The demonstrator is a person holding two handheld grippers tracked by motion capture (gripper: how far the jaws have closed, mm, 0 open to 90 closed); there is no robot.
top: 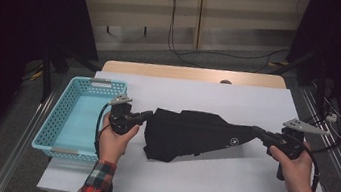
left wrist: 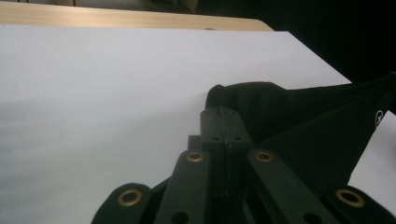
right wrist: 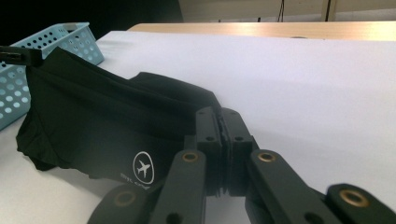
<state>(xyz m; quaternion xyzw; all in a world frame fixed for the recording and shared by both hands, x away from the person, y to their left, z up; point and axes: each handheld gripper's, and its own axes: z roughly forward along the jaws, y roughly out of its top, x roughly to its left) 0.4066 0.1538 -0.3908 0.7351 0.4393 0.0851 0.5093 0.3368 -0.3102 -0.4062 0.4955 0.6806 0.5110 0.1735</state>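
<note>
From the high view, a black garment [top: 193, 135] is stretched across the white bench [top: 238, 100] between the two grippers, its long axis running left to right, the wider end at the left gripper [top: 146, 116] and the narrow, tapering end at the right gripper [top: 257, 132]. Each gripper has pinched shut on its own end of the cloth, so neither hand is nearer than the other; the garment lies straight ahead of both sets of fingers, inward toward the bench's middle. A light blue perforated basket [top: 71, 115] stands at the left edge of the bench, just beside the left hand [top: 116, 138], which makes it the likelier place for the cloth to go (a judgement, since nothing yet leans that way). In the left gripper view, the fingers [left wrist: 211, 125] are closed tight with a fold of cloth caught at their tips, and the black fabric fans off to the right above the bare white surface. In the right gripper view, the fingers [right wrist: 209, 122] are likewise clamped on the cloth's end; the garment, with a small white aeroplane emblem [right wrist: 143, 167], sags away toward the basket [right wrist: 70, 37] at far left. Beyond the bench lie grey floor, loose cables and pale cabinet fronts; the sides of the room are dark.
</note>
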